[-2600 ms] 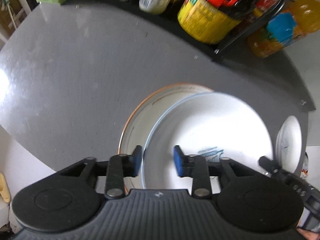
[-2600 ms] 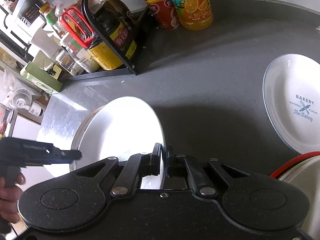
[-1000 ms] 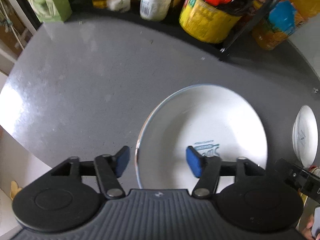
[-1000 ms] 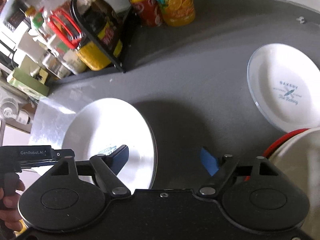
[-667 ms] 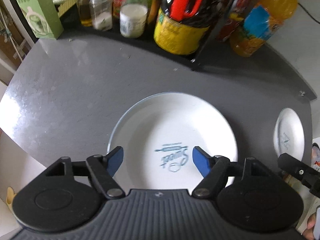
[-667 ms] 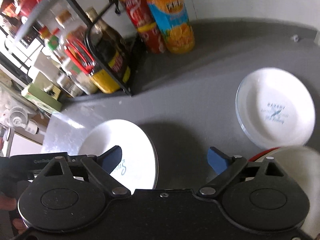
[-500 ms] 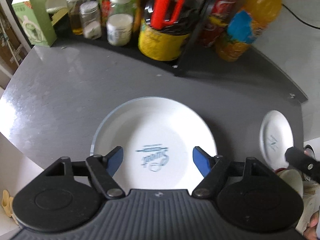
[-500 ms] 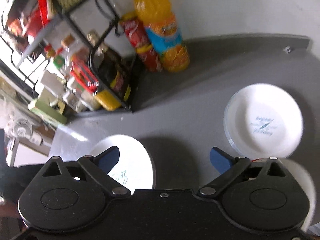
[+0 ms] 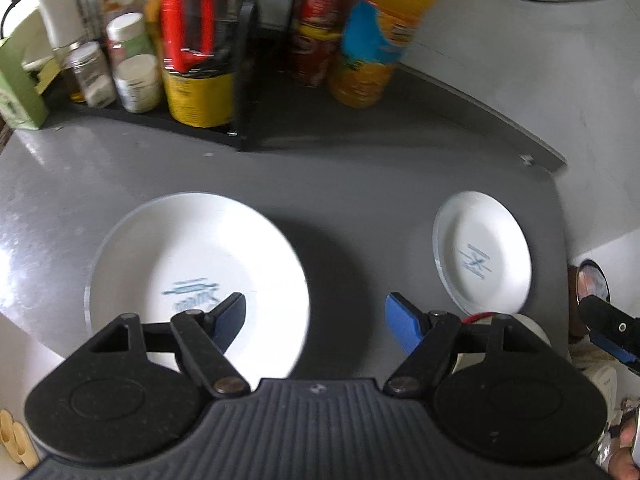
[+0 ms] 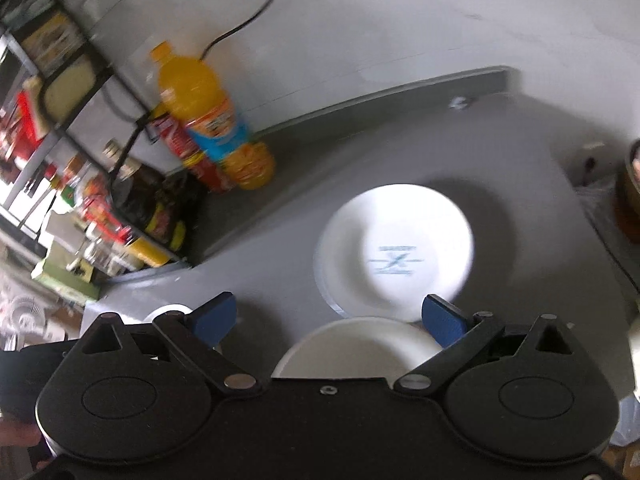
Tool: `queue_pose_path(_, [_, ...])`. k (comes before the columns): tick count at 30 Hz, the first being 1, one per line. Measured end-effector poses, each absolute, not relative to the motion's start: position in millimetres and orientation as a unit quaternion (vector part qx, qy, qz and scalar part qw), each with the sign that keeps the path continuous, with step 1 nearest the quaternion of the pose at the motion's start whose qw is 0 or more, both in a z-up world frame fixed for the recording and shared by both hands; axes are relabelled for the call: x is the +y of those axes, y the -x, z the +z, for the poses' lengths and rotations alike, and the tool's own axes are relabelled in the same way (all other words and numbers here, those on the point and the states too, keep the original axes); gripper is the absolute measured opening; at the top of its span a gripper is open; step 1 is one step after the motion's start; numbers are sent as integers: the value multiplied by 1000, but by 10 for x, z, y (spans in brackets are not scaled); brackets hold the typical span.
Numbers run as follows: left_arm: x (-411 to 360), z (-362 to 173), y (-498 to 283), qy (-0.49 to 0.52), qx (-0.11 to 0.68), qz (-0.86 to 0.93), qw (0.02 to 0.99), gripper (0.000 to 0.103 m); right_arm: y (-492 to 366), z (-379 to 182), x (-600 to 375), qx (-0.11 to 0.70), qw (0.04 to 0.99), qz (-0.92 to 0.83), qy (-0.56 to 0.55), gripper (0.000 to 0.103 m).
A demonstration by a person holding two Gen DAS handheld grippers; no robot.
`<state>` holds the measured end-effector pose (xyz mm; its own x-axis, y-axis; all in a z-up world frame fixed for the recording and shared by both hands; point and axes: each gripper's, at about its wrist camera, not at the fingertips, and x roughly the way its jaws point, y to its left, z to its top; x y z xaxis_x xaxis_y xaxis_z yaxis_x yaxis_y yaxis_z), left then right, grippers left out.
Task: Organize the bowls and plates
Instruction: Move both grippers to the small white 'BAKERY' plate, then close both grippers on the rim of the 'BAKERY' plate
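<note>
A large white plate (image 9: pixel 196 276) with blue lettering lies flat on the grey counter (image 9: pixel 352 200), under my left gripper's left finger. My left gripper (image 9: pixel 316 312) hovers above the counter, open and holding nothing. A smaller white plate (image 9: pixel 482 260) with a blue logo lies to the right. In the right wrist view that smaller plate (image 10: pixel 394 248) lies just ahead, and a white bowl (image 10: pixel 360 348) sits below, between the fingers of my open, empty right gripper (image 10: pixel 330 316). Only a sliver of the large plate (image 10: pixel 164 312) shows there.
A black rack (image 9: pixel 240 80) of jars and sauce bottles stands at the back left. Beside it are a red can (image 9: pixel 316 28) and an orange juice bottle (image 10: pixel 212 120). A black cable (image 10: pixel 248 20) runs down the wall. The counter's edge (image 9: pixel 24 320) drops off at the near left.
Both grippers let go of the large plate, opened wide and pulled up and back. The right gripper swung right, over the bowl and the smaller plate.
</note>
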<state>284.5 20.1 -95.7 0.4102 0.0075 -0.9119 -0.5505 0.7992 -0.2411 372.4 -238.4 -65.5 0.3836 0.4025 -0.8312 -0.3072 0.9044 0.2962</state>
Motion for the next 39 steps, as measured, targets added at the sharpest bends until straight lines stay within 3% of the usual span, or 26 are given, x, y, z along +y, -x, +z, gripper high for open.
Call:
queue_pose_path(15, [-461,-987,-3737,217,536,94,810,76,-3985,-847,-3087,522,837,144,-84,99])
queue_pose_path(22, [-523,-1178,-4071,210,551,85,803,76,-4177,-1041,-3138,540,825,140,-88,94])
queue_pose_path(29, [-510,-1536,-4331,210,581,62,784,74,-4429,-1370,-3091,573,803,138,-86,74])
queue_pose_path(33, [-514,-1716,-4464,213,590,53,777,71,-4552,-1561,-3066,589,790,146,-88,70])
queue_pose_path(39, [-539,-1945,-4595,226,603,51,763,56,-4726,-1795,-3029,609,770,160,-98,60])
